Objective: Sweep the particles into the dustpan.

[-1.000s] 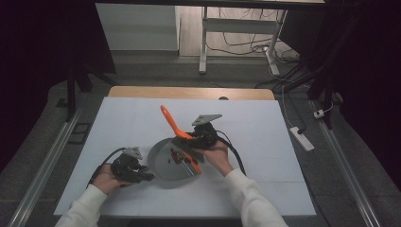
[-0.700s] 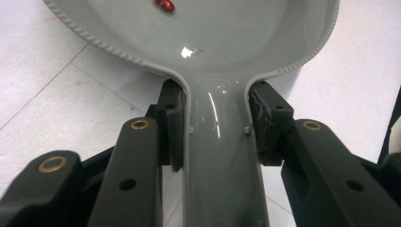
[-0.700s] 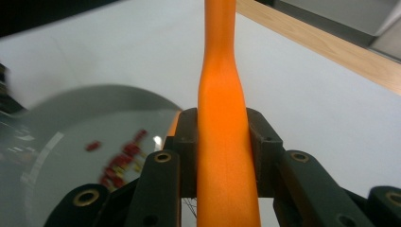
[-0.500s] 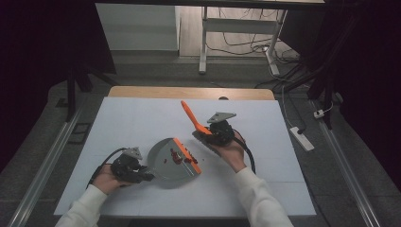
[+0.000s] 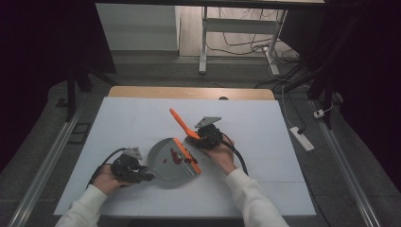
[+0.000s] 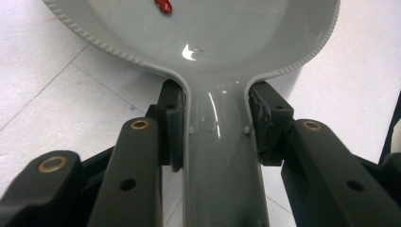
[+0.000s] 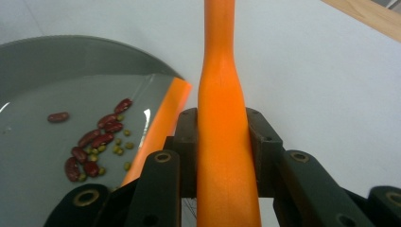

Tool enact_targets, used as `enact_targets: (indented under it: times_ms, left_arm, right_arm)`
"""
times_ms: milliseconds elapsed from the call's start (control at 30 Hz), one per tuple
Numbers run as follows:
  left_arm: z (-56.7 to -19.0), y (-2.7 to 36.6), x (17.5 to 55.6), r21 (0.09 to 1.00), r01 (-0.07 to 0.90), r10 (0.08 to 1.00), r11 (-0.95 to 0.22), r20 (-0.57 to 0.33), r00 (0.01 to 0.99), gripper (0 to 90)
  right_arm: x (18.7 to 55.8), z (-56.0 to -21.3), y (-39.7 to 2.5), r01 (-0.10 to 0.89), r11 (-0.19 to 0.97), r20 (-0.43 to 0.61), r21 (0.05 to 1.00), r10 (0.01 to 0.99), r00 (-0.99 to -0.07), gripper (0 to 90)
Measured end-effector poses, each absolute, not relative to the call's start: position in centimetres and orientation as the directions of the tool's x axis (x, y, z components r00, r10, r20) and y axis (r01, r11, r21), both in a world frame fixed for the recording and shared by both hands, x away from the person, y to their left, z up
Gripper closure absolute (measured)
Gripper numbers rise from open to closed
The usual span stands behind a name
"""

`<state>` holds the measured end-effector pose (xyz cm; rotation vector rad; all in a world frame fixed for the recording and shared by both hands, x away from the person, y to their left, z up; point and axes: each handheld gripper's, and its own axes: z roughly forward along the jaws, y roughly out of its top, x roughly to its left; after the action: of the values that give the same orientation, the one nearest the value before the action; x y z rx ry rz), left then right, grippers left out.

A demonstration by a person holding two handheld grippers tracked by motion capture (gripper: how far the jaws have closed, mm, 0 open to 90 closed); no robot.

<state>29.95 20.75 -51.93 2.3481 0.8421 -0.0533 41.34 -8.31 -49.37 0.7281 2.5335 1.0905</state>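
In the high view, the grey dustpan (image 5: 171,160) lay flat near the middle of the white tabletop (image 5: 123,118), its orange lip (image 5: 187,155) along the 3 o'clock edge. Red beans (image 5: 179,157) sat on the pan just inside that lip. The left claw (image 5: 147,176) gripped the dustpan's handle at about 8 o'clock of the pan. The right claw (image 5: 197,137) held an orange brush handle (image 5: 180,122), which rose tilted toward 11 o'clock, just beyond the pan's far end.

In the left gripper view, the left claw (image 6: 215,127) was clamped on the dustpan handle (image 6: 218,156), both pads pressed against its sides, and the pan's bowl (image 6: 213,38) spread toward 12 o'clock with one red bean (image 6: 163,6) on it.

In the right gripper view, the right claw (image 7: 222,142) was closed around the orange handle (image 7: 222,118), which ran straight up to 12 o'clock. At 9 o'clock lay the dustpan (image 7: 56,61) with red beans (image 7: 97,135) and small green beans (image 7: 116,149) gathered beside the orange lip (image 7: 163,120).
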Motion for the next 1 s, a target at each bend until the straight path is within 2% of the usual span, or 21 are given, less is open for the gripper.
enact_targets:
  times_ms: [100,400,567,667,800,1000]
  left_arm:
    - [-51.9,20.7,30.0,0.554,0.584,0.558,-0.594,-0.239,0.795,61.5]
    - [-51.9,20.7,29.9,0.553,0.584,0.558,-0.594,-0.239,0.795,61.5]
    - [-51.9,20.8,30.0,0.553,0.582,0.557,-0.596,-0.238,0.796,61.5]
    - [-52.0,20.7,29.9,0.553,0.584,0.559,-0.594,-0.238,0.794,61.5]
    - [-52.0,20.7,29.9,0.553,0.584,0.559,-0.595,-0.238,0.795,61.5]
    - [-52.0,20.7,29.9,0.554,0.585,0.56,-0.593,-0.239,0.794,61.5]
  right_arm:
    - [41.0,-49.4,-7.9,0.324,0.596,-0.07,0.734,0.542,-0.838,69.9]
    - [39.9,-48.3,-6.7,0.319,0.539,0.053,0.779,0.45,-0.891,69.9]
    - [39.7,-46.9,-7.5,0.293,0.509,0.013,0.81,0.483,-0.876,69.9]
    - [39.9,-46.8,-8.1,0.298,0.527,-0.03,0.796,0.526,-0.85,69.9]
    - [40.7,-47.6,-8.6,0.324,0.548,-0.055,0.771,0.564,-0.824,69.9]
    - [41.5,-49.4,-8.2,0.342,0.581,-0.067,0.738,0.568,-0.82,69.9]
